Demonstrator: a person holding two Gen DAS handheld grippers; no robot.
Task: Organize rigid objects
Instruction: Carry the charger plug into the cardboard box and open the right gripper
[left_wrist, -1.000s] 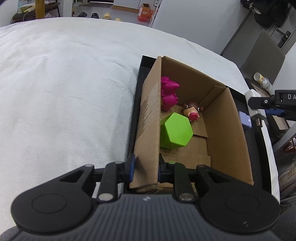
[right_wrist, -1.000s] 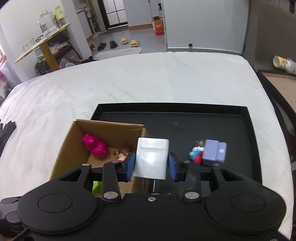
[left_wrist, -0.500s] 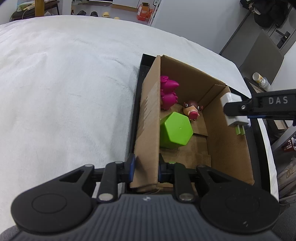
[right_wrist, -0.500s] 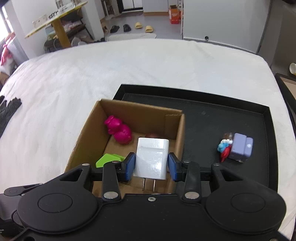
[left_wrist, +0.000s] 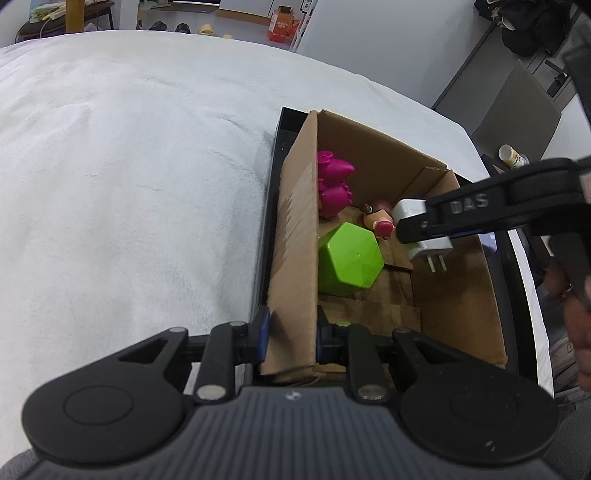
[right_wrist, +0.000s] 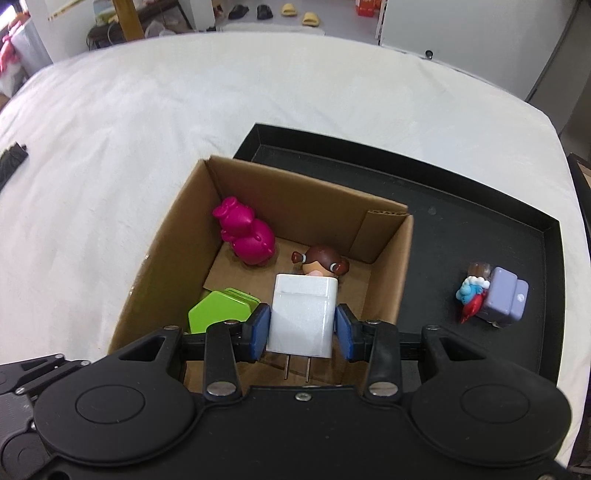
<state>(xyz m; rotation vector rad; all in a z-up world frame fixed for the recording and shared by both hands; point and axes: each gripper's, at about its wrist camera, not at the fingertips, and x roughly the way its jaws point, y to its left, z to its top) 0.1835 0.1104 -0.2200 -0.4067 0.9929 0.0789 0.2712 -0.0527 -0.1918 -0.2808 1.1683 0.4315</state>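
Right now the left claw (left_wrist: 291, 332) is clamped on the near left wall of the cardboard box (left_wrist: 295, 236), one pad outside, one inside. Box sits in a black tray (right_wrist: 480, 206), at the tray's left end, on a surface w/ a white cloth (right_wrist: 147, 110) over it; can't tell if desk or bed.

Right claw (right_wrist: 302, 326) is pinched on a white charger (right_wrist: 302, 314), blue pads on its two sides, prongs pointing back toward the camera. Charger hangs over the box opening, above the floor of the box, not touching it as far as the left view shows.

Inside the box: magenta pig toy (right_wrist: 245, 234) by the far left corner, green hexagon block (left_wrist: 347, 254) against the left wall, small doll w/ brown hair (right_wrist: 321, 258) nr the far wall, partly hidden behind the charger.

Outside, on the tray's right part: lilac block (right_wrist: 504, 295) w/ a small blue-and-red figure (right_wrist: 471, 295) touching its left side, well apart from the box.
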